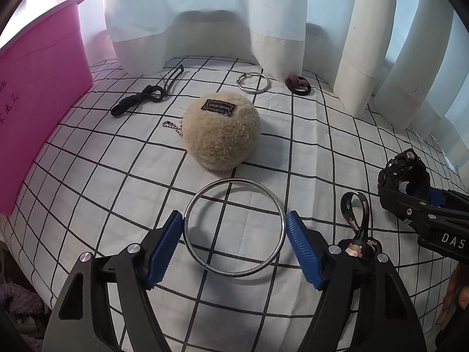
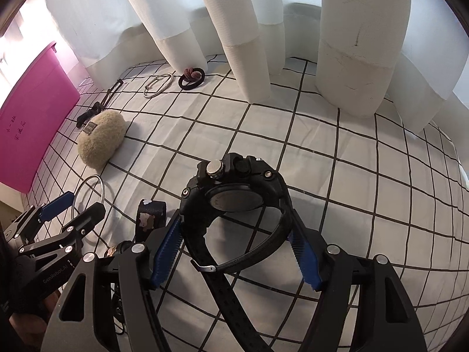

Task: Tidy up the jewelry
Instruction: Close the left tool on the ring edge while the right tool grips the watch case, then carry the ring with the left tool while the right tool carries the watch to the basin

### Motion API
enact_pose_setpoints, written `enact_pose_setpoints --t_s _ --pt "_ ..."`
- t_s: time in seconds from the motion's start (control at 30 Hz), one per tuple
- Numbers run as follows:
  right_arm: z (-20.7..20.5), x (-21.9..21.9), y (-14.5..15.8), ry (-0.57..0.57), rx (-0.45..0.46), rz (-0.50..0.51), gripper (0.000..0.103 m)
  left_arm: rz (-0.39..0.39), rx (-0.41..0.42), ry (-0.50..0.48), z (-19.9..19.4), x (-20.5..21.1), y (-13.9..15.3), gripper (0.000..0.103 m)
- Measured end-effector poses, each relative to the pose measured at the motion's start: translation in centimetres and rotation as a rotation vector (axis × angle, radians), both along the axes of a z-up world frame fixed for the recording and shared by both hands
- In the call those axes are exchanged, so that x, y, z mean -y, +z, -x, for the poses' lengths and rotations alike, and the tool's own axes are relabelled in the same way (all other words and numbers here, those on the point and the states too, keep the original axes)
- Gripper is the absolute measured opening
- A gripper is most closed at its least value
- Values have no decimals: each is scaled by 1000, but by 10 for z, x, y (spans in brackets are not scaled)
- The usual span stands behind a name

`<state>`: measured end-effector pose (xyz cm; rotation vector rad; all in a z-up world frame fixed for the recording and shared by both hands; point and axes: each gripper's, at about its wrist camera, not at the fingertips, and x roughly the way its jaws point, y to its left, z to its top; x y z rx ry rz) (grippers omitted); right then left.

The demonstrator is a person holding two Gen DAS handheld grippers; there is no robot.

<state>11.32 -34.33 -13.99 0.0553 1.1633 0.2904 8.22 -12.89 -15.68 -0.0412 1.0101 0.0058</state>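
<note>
Left gripper (image 1: pixel 234 223) pinches a silver bangle (image 1: pixel 234 227) across its width, blue pads touching the rim on both sides; the bangle lies flat on the checked sheet (image 1: pixel 322 135), just in front of the fuzzy beige pouch (image 1: pixel 222 130). Judgement: thin metal hoop, stiff, light, smooth and slippery. It could twist or pop out of a side squeeze, so a hold across the widest part, as now, seems best.

Right gripper (image 2: pixel 234 234) closes on a black watch (image 2: pixel 234 187), pads against the strap loop on both sides, case tipped up and facing away, loose strap end trailing back between the fingers. The watch sits well to the right of the pouch. Judgement: heaviest item here, chunky hard case, rubbery strap that flexes under squeeze but grips well; taking it at the strap close to the case looks safer than the floppy tail.

Between the bangle and the watch, a small patterned strap charm (image 2: pixel 151 217).

Behind the pouch: black cord tie (image 1: pixel 137 99), second silver bangle (image 1: pixel 252 82), dark hair tie (image 1: pixel 297 83) by the curtain (image 1: pixel 205 14). Pink bin (image 1: pixel 38 94) stands left of the pouch, likely the place to drop things.
</note>
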Motion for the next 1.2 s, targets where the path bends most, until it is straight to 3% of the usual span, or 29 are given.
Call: enact_pose_setpoints --t_s 0.33,0.6,0.97,1.2 --pt "9 5 32 29 55 -27 67 12 76 30 13 -9 46 70" --pt "8 -11 81 119 147 -71 67 34 142 105 26 -25 93 70" --pt "6 -74 143 350 275 -161 67 32 283 267 68 -63 162 70" --pt "3 -139 169 457 303 -210 67 -6 343 369 88 -118 198 70"
